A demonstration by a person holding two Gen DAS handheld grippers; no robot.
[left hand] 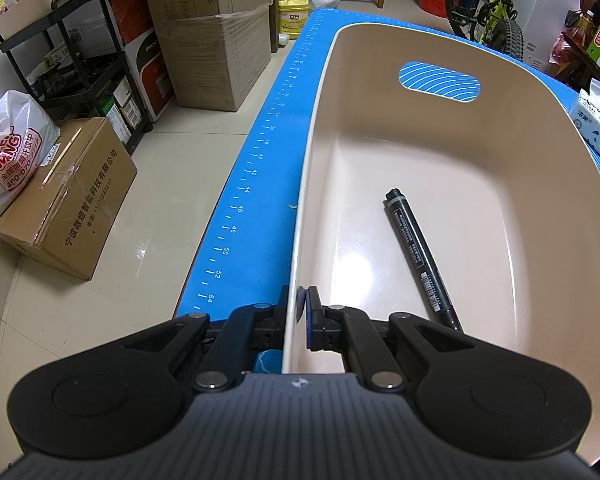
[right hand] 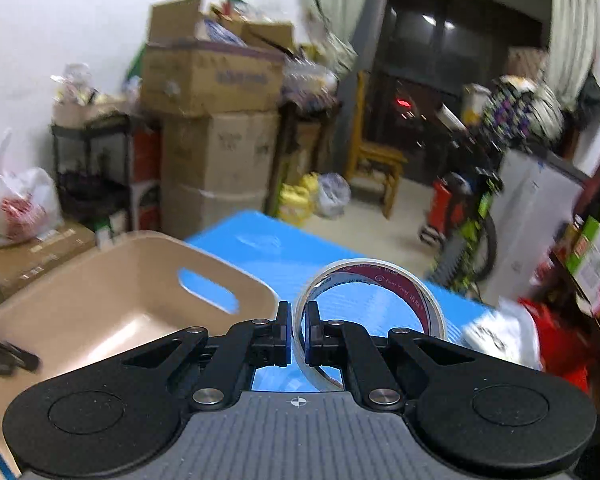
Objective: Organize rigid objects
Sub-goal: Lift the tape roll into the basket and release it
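My left gripper (left hand: pixel 302 306) is clamped on the near rim of the beige bin (left hand: pixel 540 208) (black marker (left hand: pixel 422 260) lying inside), while my right gripper (right hand: pixel 298 320) pinches the tape roll (right hand: pixel 370 296) just beside the bin.

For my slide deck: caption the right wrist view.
Right gripper shut on a tape roll, lifted beside the beige bin.
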